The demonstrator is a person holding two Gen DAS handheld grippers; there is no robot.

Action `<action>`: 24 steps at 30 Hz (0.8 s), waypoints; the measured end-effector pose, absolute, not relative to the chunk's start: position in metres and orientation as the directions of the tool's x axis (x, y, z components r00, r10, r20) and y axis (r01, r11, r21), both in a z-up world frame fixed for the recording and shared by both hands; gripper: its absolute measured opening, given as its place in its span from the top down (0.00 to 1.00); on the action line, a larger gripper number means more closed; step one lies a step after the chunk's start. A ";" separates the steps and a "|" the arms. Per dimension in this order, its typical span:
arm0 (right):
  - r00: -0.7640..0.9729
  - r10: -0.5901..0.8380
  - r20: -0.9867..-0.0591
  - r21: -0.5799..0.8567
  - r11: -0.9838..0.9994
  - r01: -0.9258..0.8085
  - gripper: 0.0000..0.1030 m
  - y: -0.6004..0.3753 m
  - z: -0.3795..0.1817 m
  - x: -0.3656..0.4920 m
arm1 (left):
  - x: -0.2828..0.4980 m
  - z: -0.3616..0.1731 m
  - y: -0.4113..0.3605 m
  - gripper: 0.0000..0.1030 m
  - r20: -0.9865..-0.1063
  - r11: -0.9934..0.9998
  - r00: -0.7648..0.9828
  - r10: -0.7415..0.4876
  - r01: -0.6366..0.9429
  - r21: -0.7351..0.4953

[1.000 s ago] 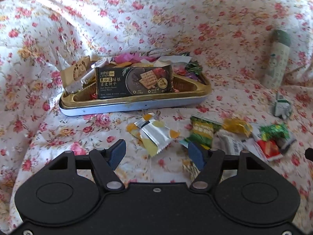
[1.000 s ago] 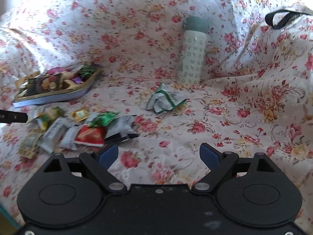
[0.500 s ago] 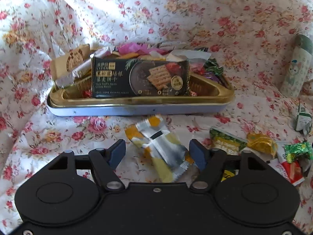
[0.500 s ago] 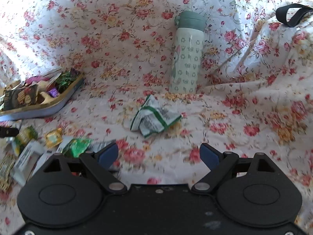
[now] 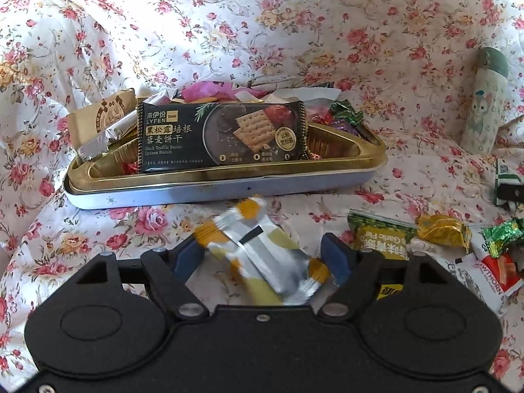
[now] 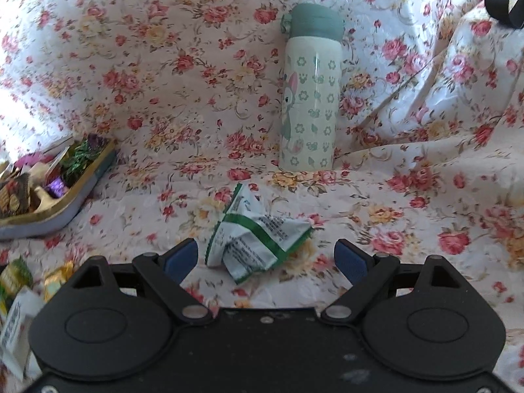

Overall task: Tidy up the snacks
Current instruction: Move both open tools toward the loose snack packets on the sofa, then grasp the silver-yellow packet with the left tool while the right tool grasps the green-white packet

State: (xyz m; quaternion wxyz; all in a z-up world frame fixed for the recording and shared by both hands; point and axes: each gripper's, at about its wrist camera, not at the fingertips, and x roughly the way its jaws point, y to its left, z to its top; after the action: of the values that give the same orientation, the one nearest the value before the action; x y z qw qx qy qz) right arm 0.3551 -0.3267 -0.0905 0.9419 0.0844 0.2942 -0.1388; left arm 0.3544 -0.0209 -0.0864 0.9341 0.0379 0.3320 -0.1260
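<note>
My left gripper (image 5: 262,258) is open, its blue pads on either side of a silver and yellow snack packet (image 5: 262,255) lying on the floral cloth. Just beyond stands a gold tray (image 5: 229,180) in a pale blue tin, holding a black cracker packet (image 5: 222,134) and several wrapped sweets. My right gripper (image 6: 265,258) is open around a crumpled white and green packet (image 6: 255,239) on the cloth. The tray's corner shows in the right wrist view (image 6: 78,193) at the left.
A pale green flask (image 6: 311,98) stands upright behind the crumpled packet; it also shows in the left wrist view (image 5: 484,101). Several loose snacks lie right of the left gripper: a green packet (image 5: 380,235), a gold sweet (image 5: 442,229), a red and white packet (image 5: 491,271).
Both grippers moved forward. The silver and yellow packet now lies between the left pads, and the white and green packet between the right pads. Both stayed open.
</note>
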 end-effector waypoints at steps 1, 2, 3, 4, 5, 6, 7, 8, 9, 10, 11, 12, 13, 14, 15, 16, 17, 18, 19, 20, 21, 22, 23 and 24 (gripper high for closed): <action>0.789 -0.207 -0.578 0.087 0.946 0.312 0.08 -0.327 -0.091 0.359 | 0.354 -0.086 -0.022 0.23 -0.630 0.966 0.749 -0.206 0.260 -0.007; 0.790 -0.207 -0.577 0.092 0.945 0.315 0.08 -0.328 -0.091 0.361 | 0.354 -0.087 -0.023 0.23 -0.629 0.966 0.750 -0.203 0.260 -0.001; 0.792 -0.208 -0.574 0.097 0.943 0.318 0.09 -0.328 -0.091 0.363 | 0.354 -0.087 -0.023 0.23 -0.629 0.966 0.751 -0.201 0.260 0.001; 0.793 -0.208 -0.572 0.104 0.941 0.322 0.09 -0.329 -0.091 0.366 | 0.354 -0.087 -0.023 0.23 -0.628 0.966 0.751 -0.201 0.259 0.000; 0.793 -0.207 -0.573 0.111 0.939 0.326 0.09 -0.329 -0.091 0.368 | 0.354 -0.087 -0.023 0.23 -0.628 0.966 0.751 -0.202 0.259 -0.001; 0.792 -0.208 -0.574 0.117 0.936 0.331 0.09 -0.330 -0.091 0.371 | 0.354 -0.087 -0.023 0.23 -0.629 0.966 0.751 -0.203 0.259 -0.003; 0.792 -0.209 -0.574 0.123 0.934 0.336 0.10 -0.331 -0.091 0.371 | 0.354 -0.087 -0.023 0.23 -0.629 0.966 0.751 -0.204 0.259 -0.004; 0.791 -0.212 -0.574 0.123 0.932 0.340 0.14 -0.331 -0.092 0.372 | 0.354 -0.087 -0.023 0.23 -0.628 0.966 0.751 -0.203 0.259 -0.002; 0.788 -0.215 -0.576 0.120 0.932 0.342 0.20 -0.331 -0.092 0.372 | 0.354 -0.087 -0.023 0.23 -0.628 0.966 0.751 -0.202 0.259 0.000; 0.788 -0.215 -0.577 0.118 0.933 0.341 0.23 -0.330 -0.092 0.371 | 0.354 -0.087 -0.023 0.23 -0.628 0.966 0.752 -0.201 0.259 0.001; 0.790 -0.213 -0.575 0.117 0.934 0.338 0.28 -0.330 -0.093 0.370 | 0.354 -0.087 -0.023 0.22 -0.628 0.966 0.752 -0.201 0.258 0.000; 0.792 -0.211 -0.572 0.116 0.936 0.333 0.28 -0.329 -0.093 0.369 | 0.354 -0.087 -0.023 0.22 -0.628 0.966 0.752 -0.201 0.258 0.000; 0.794 -0.211 -0.570 0.111 0.938 0.329 0.31 -0.328 -0.093 0.368 | 0.354 -0.087 -0.023 0.22 -0.628 0.966 0.752 -0.201 0.257 -0.001; 0.795 -0.210 -0.569 0.104 0.941 0.323 0.33 -0.326 -0.093 0.368 | 0.354 -0.087 -0.023 0.22 -0.628 0.966 0.752 -0.201 0.257 -0.001; 0.796 -0.209 -0.568 0.094 0.945 0.315 0.34 -0.325 -0.093 0.367 | 0.354 -0.088 -0.023 0.21 -0.628 0.967 0.752 -0.200 0.256 -0.002; 0.797 -0.206 -0.568 0.083 0.949 0.305 0.35 -0.322 -0.093 0.367 | 0.354 -0.088 -0.022 0.21 -0.628 0.967 0.752 -0.200 0.255 -0.003; 0.797 -0.206 -0.568 0.072 0.952 0.298 0.36 -0.321 -0.093 0.367 | 0.354 -0.088 -0.022 0.21 -0.628 0.967 0.752 -0.200 0.254 -0.003; 0.797 -0.208 -0.567 0.061 0.954 0.292 0.36 -0.319 -0.093 0.367 | 0.354 -0.088 -0.022 0.21 -0.628 0.967 0.752 -0.199 0.254 -0.003; 0.798 -0.210 -0.565 0.052 0.956 0.288 0.36 -0.317 -0.093 0.367 | 0.354 -0.088 -0.022 0.21 -0.628 0.967 0.752 -0.201 0.254 -0.005; 0.799 -0.210 -0.564 0.046 0.957 0.285 0.36 -0.317 -0.093 0.366 | 0.354 -0.088 -0.021 0.21 -0.628 0.968 0.752 -0.202 0.253 -0.008; 0.799 -0.210 -0.563 0.045 0.958 0.284 0.36 -0.316 -0.092 0.364 | 0.355 -0.088 -0.021 0.21 -0.628 0.968 0.752 -0.202 0.251 -0.010; 0.800 -0.209 -0.562 0.046 0.958 0.282 0.37 -0.316 -0.092 0.363 | 0.354 -0.088 -0.021 0.21 -0.627 0.968 0.752 -0.202 0.251 -0.011; 0.801 -0.205 -0.563 0.051 0.958 0.281 0.37 -0.316 -0.092 0.360 | 0.354 -0.088 -0.021 0.21 -0.627 0.968 0.752 -0.202 0.251 -0.011; 0.799 -0.200 -0.567 0.058 0.958 0.281 0.37 -0.317 -0.092 0.357 | 0.354 -0.088 -0.021 0.21 -0.627 0.968 0.752 -0.202 0.250 -0.011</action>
State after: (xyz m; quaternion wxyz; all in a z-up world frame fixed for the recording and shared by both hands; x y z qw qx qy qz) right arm 0.3572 -0.3165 -0.0919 0.9459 0.0698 0.2901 -0.1272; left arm 0.3543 -0.0211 -0.0877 0.9353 0.0366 0.3306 -0.1209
